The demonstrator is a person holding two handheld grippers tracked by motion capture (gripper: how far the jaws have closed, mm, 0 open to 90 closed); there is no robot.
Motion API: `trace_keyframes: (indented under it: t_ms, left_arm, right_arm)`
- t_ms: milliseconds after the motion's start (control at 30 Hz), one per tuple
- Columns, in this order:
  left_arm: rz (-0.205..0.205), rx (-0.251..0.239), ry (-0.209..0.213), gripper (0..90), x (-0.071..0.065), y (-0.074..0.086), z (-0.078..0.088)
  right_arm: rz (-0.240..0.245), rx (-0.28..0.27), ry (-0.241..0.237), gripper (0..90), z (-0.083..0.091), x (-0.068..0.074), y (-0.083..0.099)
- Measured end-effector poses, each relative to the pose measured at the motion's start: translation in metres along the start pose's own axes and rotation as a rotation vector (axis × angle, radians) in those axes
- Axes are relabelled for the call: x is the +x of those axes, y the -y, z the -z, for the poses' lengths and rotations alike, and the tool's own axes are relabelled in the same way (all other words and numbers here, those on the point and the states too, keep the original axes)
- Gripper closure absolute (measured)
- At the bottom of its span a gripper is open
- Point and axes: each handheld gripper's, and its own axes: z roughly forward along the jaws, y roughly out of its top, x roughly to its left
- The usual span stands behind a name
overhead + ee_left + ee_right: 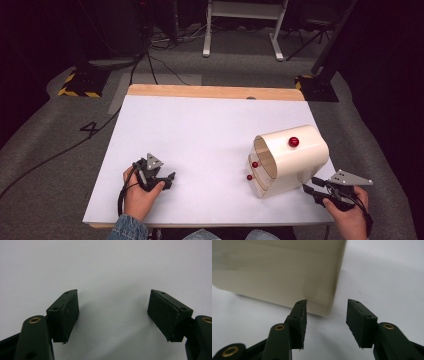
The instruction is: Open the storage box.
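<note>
While the cream box (292, 160) lies tipped over toward the table's (200, 135) right side, the right gripper (325, 323) hovers unclenched and empty at its corner — likely approaching it — the left gripper (112, 312) well apart, likewise spread, holding nothing.

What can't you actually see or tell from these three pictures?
- Inside of the cream box: high view, its curved shell hides it.
- Small red knobs: too small to identify.
- Box in the right gripper view: cut off by the frame edges.
- Person's arms: cut off at the bottom edge.
</note>
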Motion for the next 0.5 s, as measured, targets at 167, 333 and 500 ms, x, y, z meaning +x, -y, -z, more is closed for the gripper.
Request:
trace_keyframes:
  t_ms: [167,333,500]
  left_arm:
    - [0.000,0.000,0.000,25.5,0.000,0.000,0.000]
    - [0.000,0.000,0.000,25.5,0.000,0.000,0.000]
    - [0.001,0.001,0.000,25.5,0.000,0.000,0.000]
  right_arm:
    - [0.021,0.002,0.015,51.4,-0.017,-0.002,-0.010]
    - [0.021,-0.004,-0.032,55.9,-0.037,-0.006,-0.023]
    - [0.037,-0.010,-0.031,55.1,-0.060,-0.005,-0.040]
